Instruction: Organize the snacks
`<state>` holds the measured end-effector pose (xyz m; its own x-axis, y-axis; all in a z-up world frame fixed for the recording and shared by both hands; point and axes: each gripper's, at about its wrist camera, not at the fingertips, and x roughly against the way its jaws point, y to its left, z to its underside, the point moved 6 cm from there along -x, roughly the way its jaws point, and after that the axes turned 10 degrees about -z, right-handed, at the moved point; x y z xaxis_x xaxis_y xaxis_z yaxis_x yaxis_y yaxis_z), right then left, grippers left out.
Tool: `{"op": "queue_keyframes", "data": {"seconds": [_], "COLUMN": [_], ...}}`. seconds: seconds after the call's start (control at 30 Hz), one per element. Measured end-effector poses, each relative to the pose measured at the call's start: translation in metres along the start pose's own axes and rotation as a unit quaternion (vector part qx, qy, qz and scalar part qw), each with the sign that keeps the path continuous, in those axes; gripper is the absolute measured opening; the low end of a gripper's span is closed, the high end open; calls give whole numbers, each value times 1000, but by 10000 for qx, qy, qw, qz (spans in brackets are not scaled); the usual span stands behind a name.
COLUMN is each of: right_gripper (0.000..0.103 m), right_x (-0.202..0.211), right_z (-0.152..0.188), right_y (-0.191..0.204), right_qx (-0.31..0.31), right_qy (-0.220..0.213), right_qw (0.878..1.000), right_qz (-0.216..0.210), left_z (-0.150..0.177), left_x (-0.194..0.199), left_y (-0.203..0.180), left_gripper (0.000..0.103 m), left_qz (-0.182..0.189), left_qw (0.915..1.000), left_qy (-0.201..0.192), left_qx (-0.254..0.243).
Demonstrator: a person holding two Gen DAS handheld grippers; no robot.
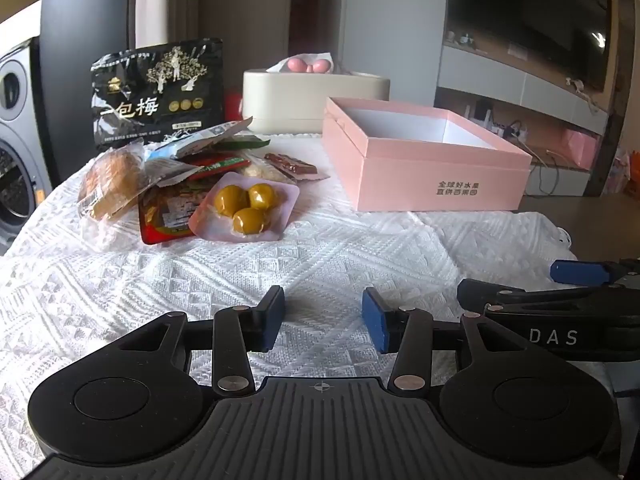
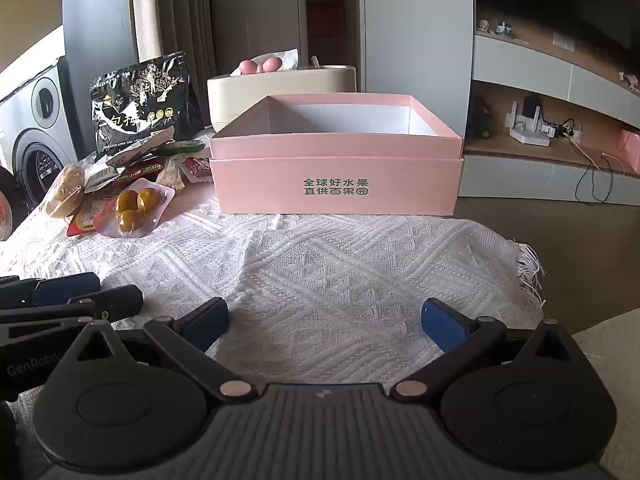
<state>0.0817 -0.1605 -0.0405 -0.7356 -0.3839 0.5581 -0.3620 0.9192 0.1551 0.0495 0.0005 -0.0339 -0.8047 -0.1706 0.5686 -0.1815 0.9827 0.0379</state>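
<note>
While both grippers hovered low over the white woven cloth [image 2: 320, 264], the pink box [image 2: 336, 168] sat open at centre of the right wrist view, white inside, green characters on its front wall, nothing visible within. The snack pile [image 1: 192, 188] lay at centre left of the left wrist view: a tall black plum bag [image 1: 158, 92] standing behind, a clear-wrapped pastry [image 1: 110, 184], a red sachet [image 1: 164, 220], and a pale pink pack of three yellow-green fruits [image 1: 244, 206]. Left gripper [image 1: 323, 322]: jaws partly spread, nothing between. Right gripper [image 2: 326, 324]: jaws spread wide, nothing between.
</note>
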Motion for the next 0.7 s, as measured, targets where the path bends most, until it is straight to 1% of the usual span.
{"op": "queue_keyframes", "data": {"seconds": [0.7], "right_gripper": [103], "right_x": [2], "right_z": [0], "right_y": [1], "right_qx": [18], "right_qy": [14], "right_qw": [10000], "right_qz": [12], "left_z": [0], "left_x": [0], "left_y": [0], "left_gripper": [49], "left_qz": [-28], "left_qw": [10000], "left_qy": [-31], "left_qx": [-40]}}
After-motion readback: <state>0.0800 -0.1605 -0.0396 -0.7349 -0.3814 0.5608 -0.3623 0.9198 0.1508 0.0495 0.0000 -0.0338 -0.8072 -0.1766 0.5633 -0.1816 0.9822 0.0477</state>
